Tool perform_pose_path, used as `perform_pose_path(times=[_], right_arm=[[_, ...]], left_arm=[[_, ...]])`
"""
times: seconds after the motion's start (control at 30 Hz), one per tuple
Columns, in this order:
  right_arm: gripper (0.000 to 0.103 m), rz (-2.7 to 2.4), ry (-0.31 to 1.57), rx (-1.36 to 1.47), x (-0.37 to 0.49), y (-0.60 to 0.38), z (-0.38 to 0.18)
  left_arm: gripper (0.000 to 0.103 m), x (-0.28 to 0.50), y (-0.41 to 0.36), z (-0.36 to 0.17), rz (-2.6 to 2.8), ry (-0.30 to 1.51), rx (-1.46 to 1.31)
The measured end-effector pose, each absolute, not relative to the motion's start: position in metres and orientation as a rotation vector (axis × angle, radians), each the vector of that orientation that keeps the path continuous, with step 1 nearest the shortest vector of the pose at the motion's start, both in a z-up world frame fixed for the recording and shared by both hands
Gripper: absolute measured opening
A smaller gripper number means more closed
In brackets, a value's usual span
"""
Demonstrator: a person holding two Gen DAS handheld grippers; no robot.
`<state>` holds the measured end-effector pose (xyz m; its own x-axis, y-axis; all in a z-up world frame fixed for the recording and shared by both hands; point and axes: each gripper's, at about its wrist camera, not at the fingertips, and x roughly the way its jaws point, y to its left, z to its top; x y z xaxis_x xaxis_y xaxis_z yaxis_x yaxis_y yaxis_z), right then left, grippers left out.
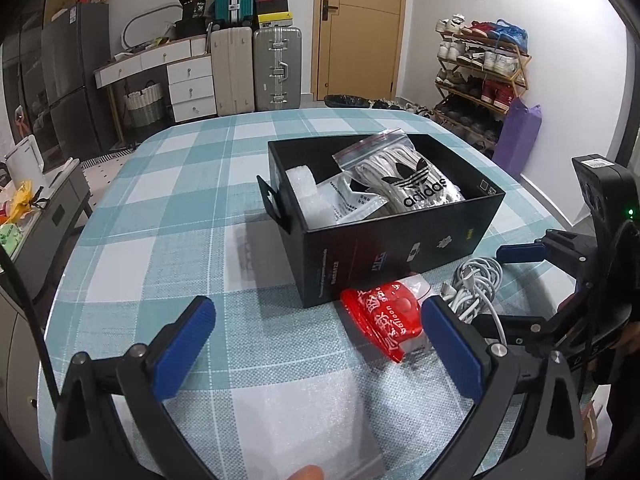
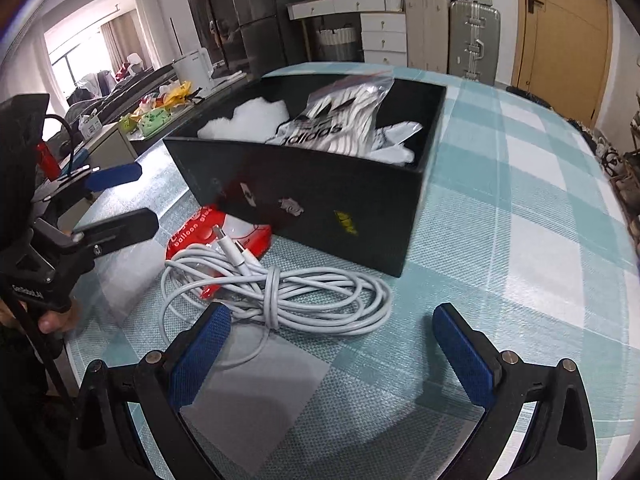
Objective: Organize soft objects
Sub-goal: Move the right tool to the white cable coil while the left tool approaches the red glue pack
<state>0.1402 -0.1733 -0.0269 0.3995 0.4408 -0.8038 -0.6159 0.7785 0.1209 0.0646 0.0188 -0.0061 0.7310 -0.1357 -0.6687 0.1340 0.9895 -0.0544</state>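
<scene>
On the round table with a teal and white checked cloth (image 1: 168, 216), the left gripper (image 1: 316, 336) with black arms and blue pads hovers low over the cloth. Its jaws are wide apart and hold nothing. In the left wrist view a thin translucent plastic sheet (image 1: 304, 420) lies flat on the cloth under and between its fingers.

Just to the right of this gripper lies a red plastic packet with white print (image 1: 384, 320), touching the near wall of the open black cardboard box (image 1: 360, 252). Inside the box are a white foam piece (image 1: 304, 188), a white printed pouch (image 1: 352, 204) and a clear zip bag with striped Adidas fabric (image 1: 404, 180), which leans against the others.

Further right, a coiled white charging cable (image 2: 276, 288) rests on the cloth in front of the box, and one part of it lies over the red packet.

The right gripper (image 2: 332, 352), of the same kind, hangs just near this cable, also spread wide, with nothing between the pads. Its left pad (image 2: 200, 360) is close beside the coil.
</scene>
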Motion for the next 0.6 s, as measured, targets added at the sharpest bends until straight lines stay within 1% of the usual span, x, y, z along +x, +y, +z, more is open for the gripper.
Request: perform_pose_path(times=[0.6], right_arm=[[0.102, 0.630, 0.951, -0.177, 0.151, -0.168, -0.026]], left_arm=[[0.103, 0.063, 0.018, -0.008, -0.144, 0.739, 0.010]])
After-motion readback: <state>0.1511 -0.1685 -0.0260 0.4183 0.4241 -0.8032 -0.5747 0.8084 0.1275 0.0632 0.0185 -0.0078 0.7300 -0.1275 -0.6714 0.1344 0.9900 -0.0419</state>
